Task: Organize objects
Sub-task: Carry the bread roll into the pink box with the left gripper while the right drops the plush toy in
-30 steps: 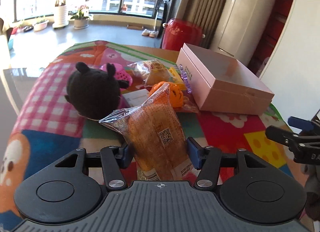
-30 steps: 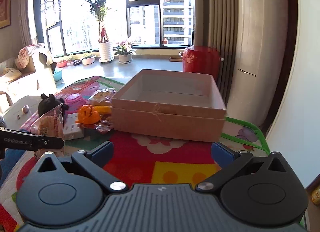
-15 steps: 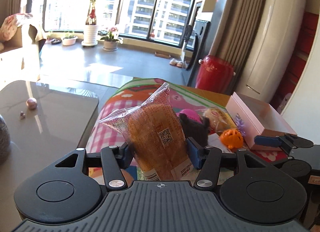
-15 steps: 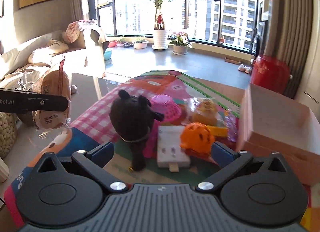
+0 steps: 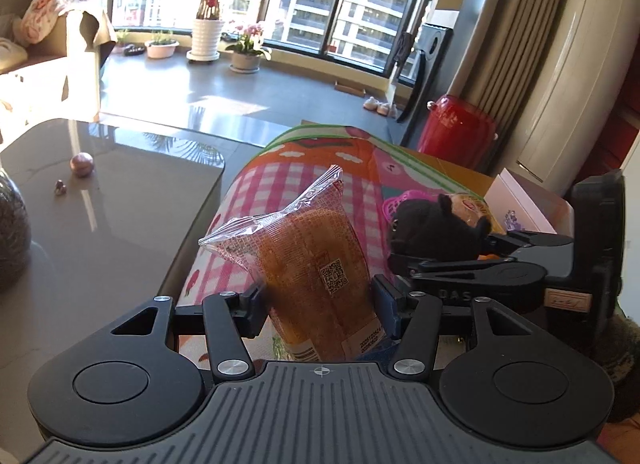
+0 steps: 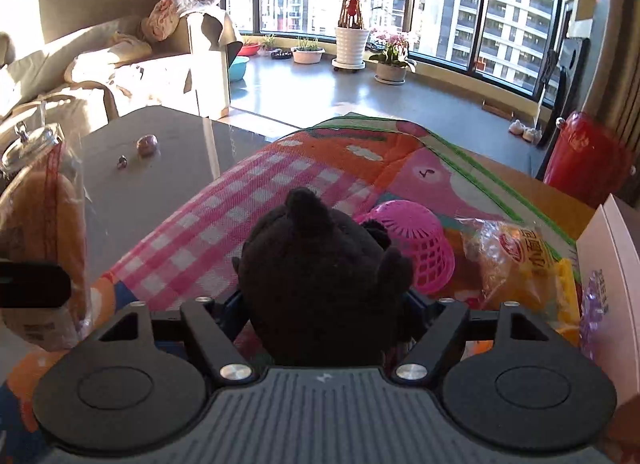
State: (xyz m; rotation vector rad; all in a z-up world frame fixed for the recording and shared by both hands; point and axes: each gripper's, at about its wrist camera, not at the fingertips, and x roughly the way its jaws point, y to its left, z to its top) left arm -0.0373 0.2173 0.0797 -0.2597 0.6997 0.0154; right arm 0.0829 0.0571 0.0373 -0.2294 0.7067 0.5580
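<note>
My left gripper [image 5: 320, 300] is clenched on a packaged bread loaf [image 5: 316, 264], held upright above the edge of the cartoon play mat [image 5: 280, 184]. My right gripper [image 6: 320, 304] straddles the black plush toy [image 6: 320, 284] on the mat; whether it is pinching I cannot tell. Pink basket [image 6: 416, 244] just beyond, pink box [image 6: 616, 284] right.

Sitting on the patterned mat: one black plush toy [image 6: 320, 284], one pink plastic basket [image 6: 416, 248], two clear-wrapped bread packets [image 5: 312, 268] [image 6: 516, 264], one pink cardboard box [image 5: 528, 208].

Sunlit bay windows [image 5: 328, 0], grey floor [image 5: 224, 100], glass table [image 5: 104, 200], sofa [image 6: 72, 76]
</note>
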